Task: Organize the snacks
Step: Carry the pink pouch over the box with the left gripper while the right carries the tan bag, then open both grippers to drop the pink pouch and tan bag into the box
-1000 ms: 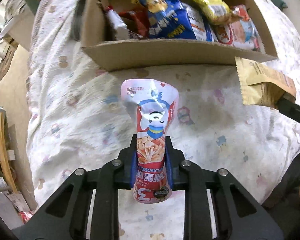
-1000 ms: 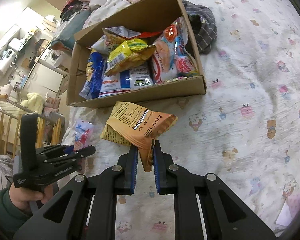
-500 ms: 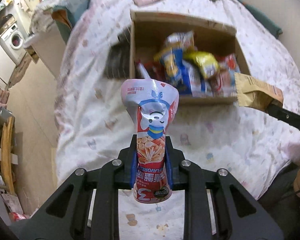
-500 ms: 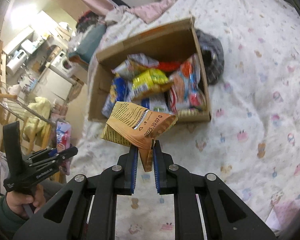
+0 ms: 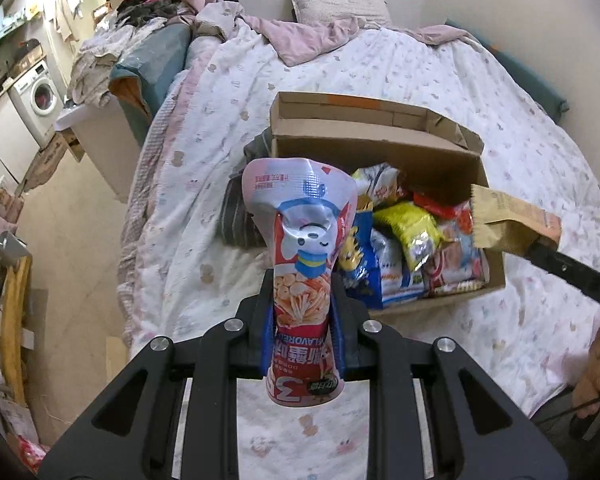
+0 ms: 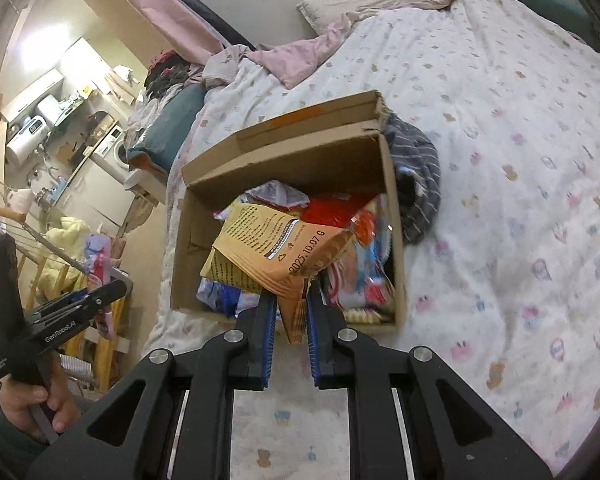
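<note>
My left gripper (image 5: 302, 288) is shut on a pink and red snack pouch (image 5: 302, 240) with a cartoon face, held upright above the bed. My right gripper (image 6: 292, 300) is shut on a tan and orange snack bag (image 6: 276, 252), held up in front of the box. That bag (image 5: 508, 220) also shows at the right of the left wrist view. The open cardboard box (image 5: 380, 148) sits on the bed and holds several snack packets (image 5: 404, 232). The box (image 6: 284, 160) lies beyond both grippers. The left gripper and pouch (image 6: 96, 264) show at the left of the right wrist view.
The box rests on a white patterned bedsheet (image 6: 500, 160). A dark striped cloth (image 6: 416, 160) lies beside the box. Pillows and pink bedding (image 5: 320, 32) lie at the far end. The floor, a washing machine (image 5: 40, 96) and a wooden rack (image 5: 8, 300) are to the left.
Both grippers have pulled up and back from the box, still holding their packets. The box now looks smaller and farther, with more of the room in view.
</note>
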Demonstrator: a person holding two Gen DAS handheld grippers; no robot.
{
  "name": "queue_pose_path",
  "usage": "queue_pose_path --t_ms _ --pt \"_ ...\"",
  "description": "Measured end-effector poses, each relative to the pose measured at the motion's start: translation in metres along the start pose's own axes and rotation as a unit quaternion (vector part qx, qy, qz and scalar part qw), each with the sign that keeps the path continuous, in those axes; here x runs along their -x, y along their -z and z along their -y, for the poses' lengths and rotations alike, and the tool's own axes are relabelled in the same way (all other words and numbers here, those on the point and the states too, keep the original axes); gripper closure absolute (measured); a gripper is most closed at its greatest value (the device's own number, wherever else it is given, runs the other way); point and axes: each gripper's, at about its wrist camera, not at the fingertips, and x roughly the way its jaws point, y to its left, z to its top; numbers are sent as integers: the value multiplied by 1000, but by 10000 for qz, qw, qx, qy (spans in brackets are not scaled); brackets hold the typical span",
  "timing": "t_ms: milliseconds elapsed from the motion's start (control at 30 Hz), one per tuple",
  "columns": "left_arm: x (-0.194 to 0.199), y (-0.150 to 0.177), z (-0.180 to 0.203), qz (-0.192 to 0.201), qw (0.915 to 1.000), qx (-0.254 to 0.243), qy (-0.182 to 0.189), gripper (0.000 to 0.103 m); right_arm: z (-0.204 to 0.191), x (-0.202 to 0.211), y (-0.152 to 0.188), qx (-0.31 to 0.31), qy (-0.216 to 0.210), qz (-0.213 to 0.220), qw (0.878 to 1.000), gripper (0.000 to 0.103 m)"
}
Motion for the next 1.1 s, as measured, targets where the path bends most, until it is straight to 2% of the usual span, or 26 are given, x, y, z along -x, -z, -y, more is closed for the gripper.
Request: queue_pose_path --t_ms 100,167,500,767,867,1100 --pt "-10 -8 2 -11 10000 7 34 83 -4 -18 -6 95 -40 -226 9997 88" --pt "-18 -13 4 -30 10000 2 56 83 -6 -33 -6 230 82 -441 9987 88" --pt "-56 -19 7 0 9997 104 222 83 -4 -66 3 189 28 -865 9961 88" --pt "-69 -18 17 -18 9999 -10 106 80 10 -79 0 -141 135 -966 9951 88" --pt "-68 -18 18 107 9999 -30 17 78 8 -79 0 -83 195 -939 9954 87" --pt "-68 -18 19 87 9999 -81 23 76 5 -75 0 -20 329 -807 9962 84"
